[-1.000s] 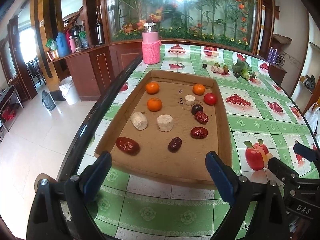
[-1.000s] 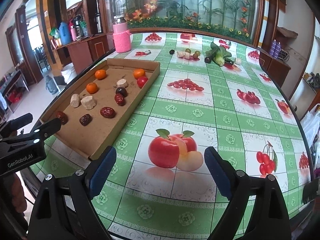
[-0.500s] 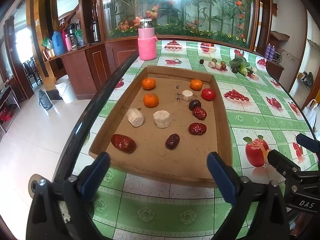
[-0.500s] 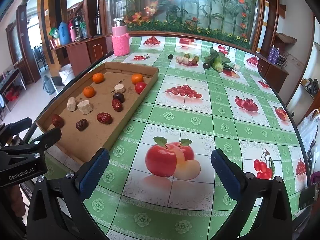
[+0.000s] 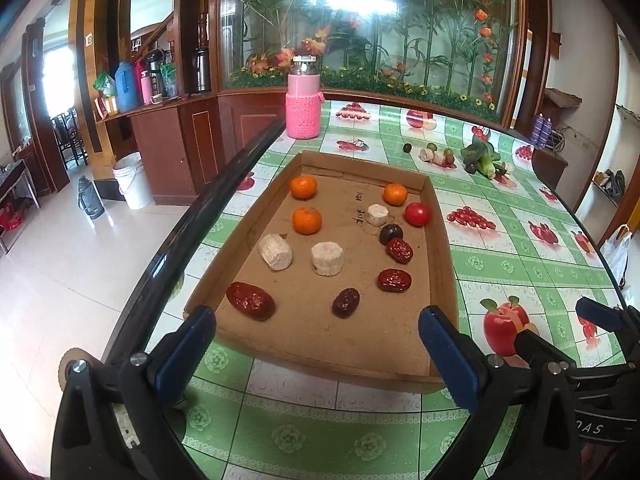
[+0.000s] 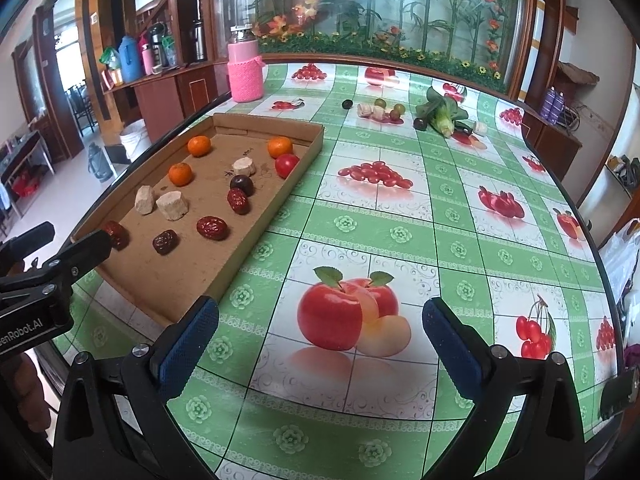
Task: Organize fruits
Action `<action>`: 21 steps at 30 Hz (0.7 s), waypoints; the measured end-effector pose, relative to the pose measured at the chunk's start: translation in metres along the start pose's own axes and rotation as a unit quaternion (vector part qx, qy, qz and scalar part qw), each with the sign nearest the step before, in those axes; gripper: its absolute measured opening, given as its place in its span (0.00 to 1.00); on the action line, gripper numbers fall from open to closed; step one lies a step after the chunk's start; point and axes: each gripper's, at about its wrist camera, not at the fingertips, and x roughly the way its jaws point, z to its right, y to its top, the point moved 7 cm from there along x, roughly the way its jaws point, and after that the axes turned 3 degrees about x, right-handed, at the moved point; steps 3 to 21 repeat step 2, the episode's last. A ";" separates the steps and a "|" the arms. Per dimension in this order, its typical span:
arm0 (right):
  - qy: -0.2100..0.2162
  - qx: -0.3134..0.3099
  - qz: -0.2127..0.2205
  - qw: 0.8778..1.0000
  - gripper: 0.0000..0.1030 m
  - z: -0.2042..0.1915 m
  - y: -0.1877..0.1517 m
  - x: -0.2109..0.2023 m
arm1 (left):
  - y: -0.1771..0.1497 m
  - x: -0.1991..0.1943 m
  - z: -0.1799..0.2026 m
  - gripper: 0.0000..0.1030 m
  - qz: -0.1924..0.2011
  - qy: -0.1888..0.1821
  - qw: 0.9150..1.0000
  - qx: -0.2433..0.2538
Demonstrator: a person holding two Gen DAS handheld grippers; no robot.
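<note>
Fruits lie scattered in cardboard tray (image 5: 438,248) on tabletop (image 6: 360,240), none sorted yet. Left tool (image 5: 316,344) hovers at tray's near edge; right tool (image 6: 320,340) over bare cloth beside tray. Both have just been opening, now wide, nothing between jaws. Nearest: red dates (image 5: 251,301), easy first pick; approach from above, close gently, skins soft. Mid-tray: pale chunks (image 5: 327,258). Farthest: oranges (image 5: 306,220), tomato (image 5: 417,214); group like with like.

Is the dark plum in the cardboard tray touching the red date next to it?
Touching: in the left wrist view the dark plum meets the red date with no gap.
</note>
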 end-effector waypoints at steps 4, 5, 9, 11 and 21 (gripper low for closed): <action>0.000 0.000 -0.002 1.000 1.00 0.000 0.000 0.000 | 0.001 -0.001 -0.002 1.00 0.004 0.013 1.000 0.002; 0.000 0.000 -0.002 1.000 1.00 0.000 0.000 0.000 | 0.001 -0.001 -0.002 1.00 0.004 0.013 1.000 0.002; 0.000 0.000 -0.002 1.000 1.00 0.000 0.000 0.000 | 0.001 -0.001 -0.002 1.00 0.004 0.013 1.000 0.002; 0.000 0.000 -0.002 1.000 1.00 0.000 0.000 0.000 | 0.001 -0.001 -0.002 1.00 0.004 0.013 1.000 0.002; 0.000 0.000 -0.002 1.000 1.00 0.000 0.000 0.000 | 0.001 -0.001 -0.002 1.00 0.004 0.013 1.000 0.002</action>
